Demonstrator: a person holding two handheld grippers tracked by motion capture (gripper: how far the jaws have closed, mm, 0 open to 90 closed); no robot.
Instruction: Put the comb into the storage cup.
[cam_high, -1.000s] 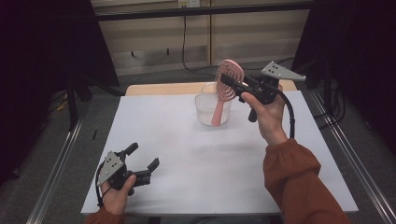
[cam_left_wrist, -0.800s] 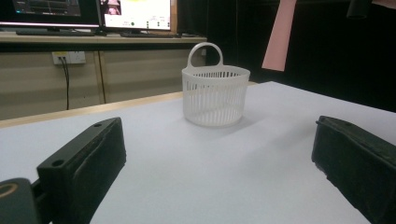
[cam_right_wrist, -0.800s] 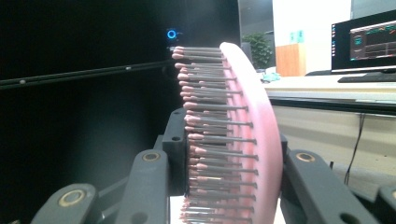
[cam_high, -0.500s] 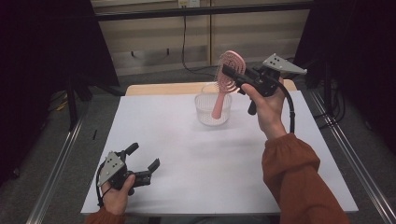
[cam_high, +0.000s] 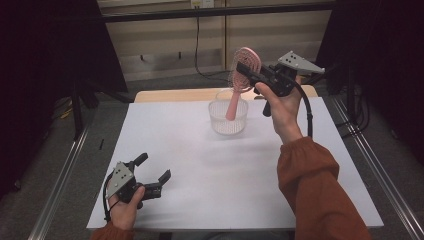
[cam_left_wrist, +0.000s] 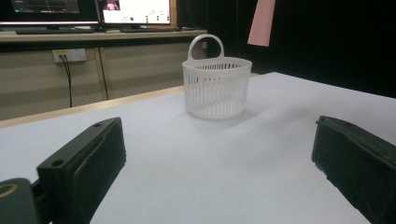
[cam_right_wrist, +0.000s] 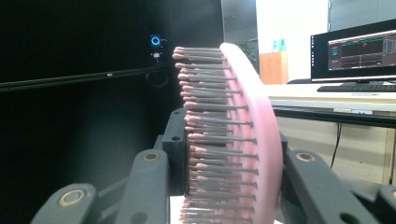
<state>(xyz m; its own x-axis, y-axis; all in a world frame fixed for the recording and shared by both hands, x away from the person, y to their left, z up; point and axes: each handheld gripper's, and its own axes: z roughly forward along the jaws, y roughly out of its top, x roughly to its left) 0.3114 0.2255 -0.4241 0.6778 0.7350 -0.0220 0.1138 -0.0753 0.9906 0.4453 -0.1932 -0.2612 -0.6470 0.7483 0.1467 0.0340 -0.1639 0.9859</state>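
My right gripper (cam_high: 244, 69) is raised over the far side of the table, shut on the round head of a pink hairbrush (cam_high: 233, 104). The brush's handle hangs down toward a white slatted basket (cam_high: 227, 125). In the left gripper view the handle's end (cam_left_wrist: 261, 23) hangs above the rim of the basket (cam_left_wrist: 216, 88), not touching it. In the right gripper view the brush's bristles and pink back (cam_right_wrist: 254, 140) stand clamped between the right gripper (cam_right_wrist: 229, 158) jaws. My left gripper (cam_high: 154, 166) rests open on the white table (cam_high: 225, 190) at the near left, with nothing between its jaws (cam_left_wrist: 219, 158).
The basket has a loop handle (cam_left_wrist: 205, 42) at its far rim. A wooden strip (cam_high: 170, 95) edges the table's far side. Metal rails (cam_high: 65, 175) run along both sides of the table. Monitors (cam_left_wrist: 135, 9) sit on a desk beyond.
The right gripper has lifted the brush a little, and its handle now hangs steeper over the basket. The left gripper has stayed in place.
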